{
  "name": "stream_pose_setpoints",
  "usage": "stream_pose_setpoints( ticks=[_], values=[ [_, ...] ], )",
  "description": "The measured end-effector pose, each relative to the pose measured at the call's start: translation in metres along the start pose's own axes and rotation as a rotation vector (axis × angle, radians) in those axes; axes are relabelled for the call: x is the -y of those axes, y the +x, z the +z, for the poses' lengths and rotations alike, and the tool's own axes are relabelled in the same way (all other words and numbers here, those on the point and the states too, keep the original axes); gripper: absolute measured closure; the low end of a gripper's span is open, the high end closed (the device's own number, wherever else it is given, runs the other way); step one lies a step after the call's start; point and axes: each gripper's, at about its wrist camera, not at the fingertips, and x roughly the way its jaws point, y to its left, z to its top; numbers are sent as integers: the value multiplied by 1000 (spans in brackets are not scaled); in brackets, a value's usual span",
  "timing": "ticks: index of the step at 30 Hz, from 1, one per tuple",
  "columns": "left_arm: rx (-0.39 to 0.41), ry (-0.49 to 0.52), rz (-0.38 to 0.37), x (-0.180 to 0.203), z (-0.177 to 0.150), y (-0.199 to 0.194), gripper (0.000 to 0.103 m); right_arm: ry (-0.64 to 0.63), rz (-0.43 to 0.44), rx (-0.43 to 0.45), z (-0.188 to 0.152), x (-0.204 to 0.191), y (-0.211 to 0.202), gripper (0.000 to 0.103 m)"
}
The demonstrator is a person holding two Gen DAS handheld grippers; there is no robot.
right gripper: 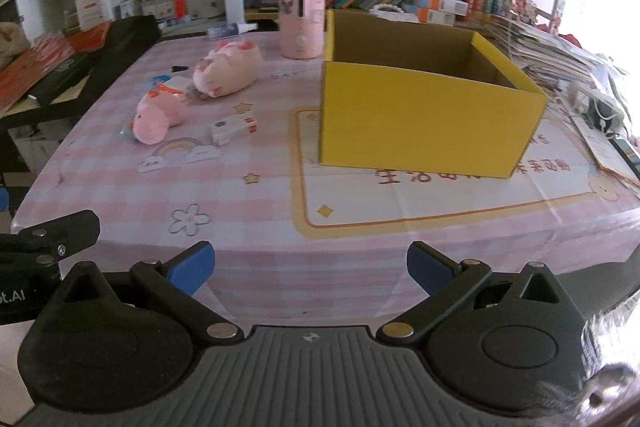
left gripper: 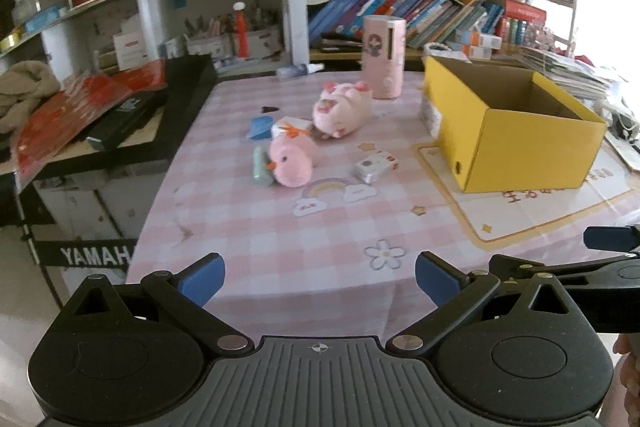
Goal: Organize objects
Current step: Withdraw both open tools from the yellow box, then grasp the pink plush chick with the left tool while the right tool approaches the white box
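White capitals "YAMAH", cut off at the tablecloth's edge, on the black front panel of the keyboard stand left of the table. White letters "ot.AI", start cropped, on the black body of the left gripper seen in the right wrist view. Red-brown Chinese characters on the cream printed mat under the yellow cardboard box; upside down, not legible.

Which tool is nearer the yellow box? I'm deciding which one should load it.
Right. The right tool sits nearly straight in front of the yellow box, open; the left tool is off to the box's left, facing the plush toys.
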Motion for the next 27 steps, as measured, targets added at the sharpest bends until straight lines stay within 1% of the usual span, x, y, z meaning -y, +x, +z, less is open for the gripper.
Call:
stream_pose_setpoints(
  ticks=[6,12,21,27],
  values=[
    [4,-11,39,-16,-1,-3,1,-23,23,15,4,-18,-1,0],
    [4,3,80,-27,-1,-3,0,-39,30,28,9,-32,-1,0],
    [18,-23,78,-41,0,-5,1,-61,35,37,15,-47,-2,0],
    [28,-32,74,-43,0,-1,1,-73,34,24,19,-51,4,0]
  ],
)
